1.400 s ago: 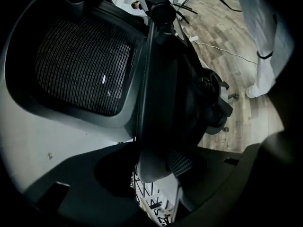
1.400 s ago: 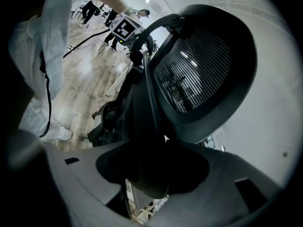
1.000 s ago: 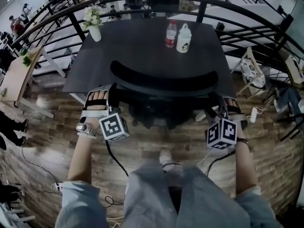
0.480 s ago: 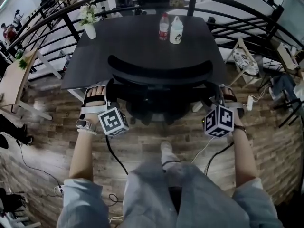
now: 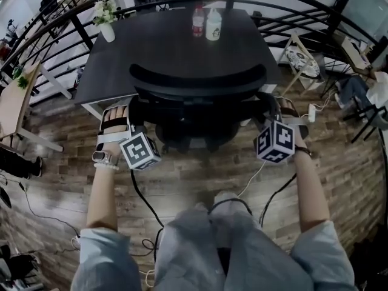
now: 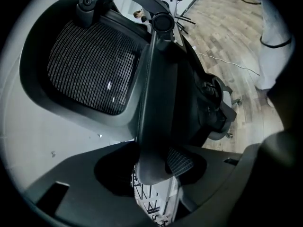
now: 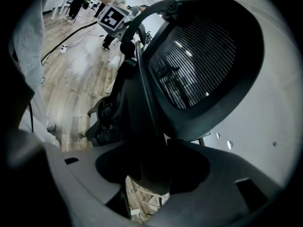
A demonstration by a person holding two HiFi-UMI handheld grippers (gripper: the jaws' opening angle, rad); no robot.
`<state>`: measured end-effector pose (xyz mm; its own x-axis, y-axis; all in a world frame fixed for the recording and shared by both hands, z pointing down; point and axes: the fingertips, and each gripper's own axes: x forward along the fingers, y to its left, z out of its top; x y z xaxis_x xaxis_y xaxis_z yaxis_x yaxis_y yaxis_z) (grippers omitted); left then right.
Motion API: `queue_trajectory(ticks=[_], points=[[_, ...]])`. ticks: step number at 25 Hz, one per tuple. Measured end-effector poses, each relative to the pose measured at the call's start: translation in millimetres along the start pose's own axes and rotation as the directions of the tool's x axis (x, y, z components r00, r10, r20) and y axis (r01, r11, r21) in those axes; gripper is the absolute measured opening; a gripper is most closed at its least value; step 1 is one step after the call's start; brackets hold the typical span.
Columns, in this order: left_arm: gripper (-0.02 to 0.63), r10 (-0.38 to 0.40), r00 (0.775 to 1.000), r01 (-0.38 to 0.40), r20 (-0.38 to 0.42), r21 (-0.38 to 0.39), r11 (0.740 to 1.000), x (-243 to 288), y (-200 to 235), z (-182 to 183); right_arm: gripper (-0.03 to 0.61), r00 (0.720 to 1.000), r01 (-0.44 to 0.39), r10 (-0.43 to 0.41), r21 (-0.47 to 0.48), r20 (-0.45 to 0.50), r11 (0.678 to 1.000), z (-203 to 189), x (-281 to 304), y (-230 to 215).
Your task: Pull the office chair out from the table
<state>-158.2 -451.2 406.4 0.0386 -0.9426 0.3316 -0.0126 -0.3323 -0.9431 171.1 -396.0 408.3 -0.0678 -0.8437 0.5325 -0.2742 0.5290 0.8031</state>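
The black office chair (image 5: 197, 85) stands at the near edge of the dark table (image 5: 176, 44), its curved back toward me. My left gripper (image 5: 136, 125) is shut on the chair's left armrest (image 6: 152, 141), which fills the gap between the jaws in the left gripper view. My right gripper (image 5: 270, 115) is shut on the right armrest (image 7: 150, 167) in the same way. The mesh back (image 6: 90, 65) shows in the left gripper view and again as the mesh back (image 7: 199, 65) in the right gripper view. The fingertips are hidden behind the armrests.
On the table stand a vase of flowers (image 5: 105, 22) and two bottles (image 5: 206, 23). A curved black railing (image 5: 291, 17) runs behind the table. Cables (image 5: 142, 199) lie on the wooden floor near my legs (image 5: 224, 247). A light wooden table (image 5: 15, 99) stands at the left.
Both grippers and the chair have come back from the table toward me, and more of the seat shows in front of the table's edge. The grips have not changed.
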Motion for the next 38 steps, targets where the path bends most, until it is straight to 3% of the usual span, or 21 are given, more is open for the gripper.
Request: queue_trajectory(ticks=[7,13,17,21,28,38], points=[[0.206,0.002,1.000,-0.002,0.011,-0.024,1.000,-46,-22,0,0.213,1.000,0.000,0.000,-0.001,0.006,1.000,-2,-31,25],[0.206,-0.009,1.000,0.010,0.006,-0.015,1.000,-81,-35,6,0.210,0.997,-0.080,0.080,-0.019,0.000,0.997,-11,-51,39],[0.206,0.009,1.000,-0.009,-0.010,-0.016,1.000,-117,-59,-4,0.209,0.995,-0.102,0.102,-0.033,0.001,0.994,-10,-72,71],[0.206,-0.023,1.000,0.023,-0.015,-0.039,0.999,-138,-64,3,0.209,0.993,-0.119,0.120,-0.039,0.003,0.992,-14,-89,72],[0.206,-0.034,0.999,0.033,-0.036,-0.042,0.999,-166,-52,14,0.209,0.991,-0.134,0.135,-0.049,0.014,0.990,-21,-114,64],[0.209,-0.015,0.999,0.012,-0.049,-0.078,0.997,-256,-95,8,0.212,0.995,-0.098,0.099,-0.029,0.030,0.995,-25,-194,128]])
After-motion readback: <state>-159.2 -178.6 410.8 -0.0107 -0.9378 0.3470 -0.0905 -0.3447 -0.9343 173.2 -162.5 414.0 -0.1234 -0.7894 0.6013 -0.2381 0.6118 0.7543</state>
